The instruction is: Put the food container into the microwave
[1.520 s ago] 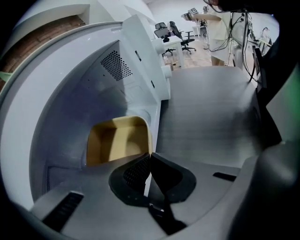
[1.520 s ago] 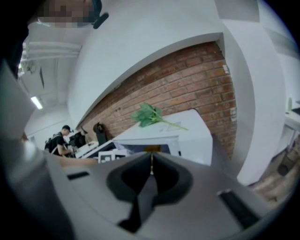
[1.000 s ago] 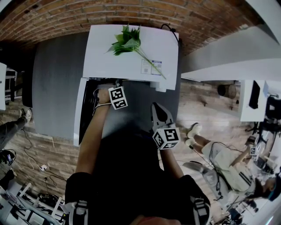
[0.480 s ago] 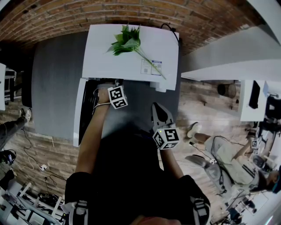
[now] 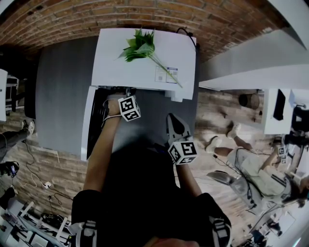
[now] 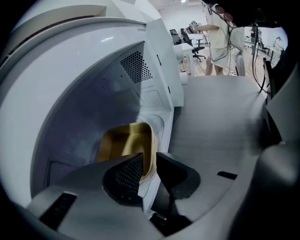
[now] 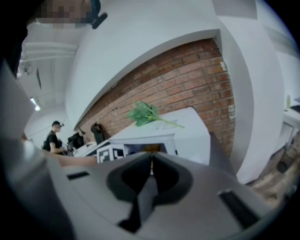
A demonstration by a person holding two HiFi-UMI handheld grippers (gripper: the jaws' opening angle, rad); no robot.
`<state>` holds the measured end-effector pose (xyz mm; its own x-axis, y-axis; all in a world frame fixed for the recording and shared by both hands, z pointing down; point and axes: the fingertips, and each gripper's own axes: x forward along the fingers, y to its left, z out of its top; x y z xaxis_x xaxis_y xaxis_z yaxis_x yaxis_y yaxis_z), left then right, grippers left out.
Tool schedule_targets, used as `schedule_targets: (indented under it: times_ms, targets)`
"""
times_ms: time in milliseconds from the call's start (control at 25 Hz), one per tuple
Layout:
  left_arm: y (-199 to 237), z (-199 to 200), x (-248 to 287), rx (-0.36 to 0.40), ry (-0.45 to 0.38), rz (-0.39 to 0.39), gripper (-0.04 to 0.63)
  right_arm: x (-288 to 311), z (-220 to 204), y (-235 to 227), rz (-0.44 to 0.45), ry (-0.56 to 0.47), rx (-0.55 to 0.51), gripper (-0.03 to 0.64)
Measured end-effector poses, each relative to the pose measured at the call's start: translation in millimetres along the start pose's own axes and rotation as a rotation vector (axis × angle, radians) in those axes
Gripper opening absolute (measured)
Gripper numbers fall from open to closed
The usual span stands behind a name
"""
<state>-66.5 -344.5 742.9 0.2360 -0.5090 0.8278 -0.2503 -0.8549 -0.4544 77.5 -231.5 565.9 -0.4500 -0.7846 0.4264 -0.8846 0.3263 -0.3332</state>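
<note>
The white microwave [image 5: 145, 62] stands on a grey counter with its door [image 5: 87, 123] swung open to the left. My left gripper [image 5: 118, 101] reaches into the opening. In the left gripper view the gripper [image 6: 149, 161] is inside the cavity [image 6: 93, 93], shut on the white rim of a yellow-brown food container [image 6: 126, 143] that sits low in the cavity. My right gripper [image 5: 172, 120] hovers in front of the microwave's right half, shut [image 7: 151, 164] with nothing in it. The microwave [image 7: 187, 129] shows ahead of it.
A green leafy sprig [image 5: 140, 46] lies on top of the microwave. The grey counter [image 5: 63, 96] backs onto a brick wall [image 5: 96, 14]. A white desk [image 5: 251, 77] is at the right. A person [image 5: 251, 169] sits on the wooden floor beyond it.
Both grippers have stayed almost where they were. Only the person on the floor at the right has shifted.
</note>
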Motion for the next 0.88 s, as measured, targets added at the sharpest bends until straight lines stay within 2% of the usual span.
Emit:
schedule_targets:
  times_ms: [320,640,720,880]
  targets:
    - [-12.9,-2.6,-12.9,-0.056,-0.032,0.014,0.118,-4.9,5.5,6.6,0.005,-0.01,-0.026,0.034]
    - [-25.7,10.8,-57.6,-0.23,-0.136,0.033,0.069,-9.7,13.7,15.8,0.015,-0.035,-0.058,0.034]
    - [-29.9,17.4,-68.6,-0.304,-0.19,0.026,0.05,-10.7,17.2,18.2,0.015,-0.042,-0.07,0.034]
    - [-33.2,27.9,-90.5,-0.524,-0.316,-0.008,0.037,-13.4,23.6,22.0,0.018,-0.055,-0.089,0.034]
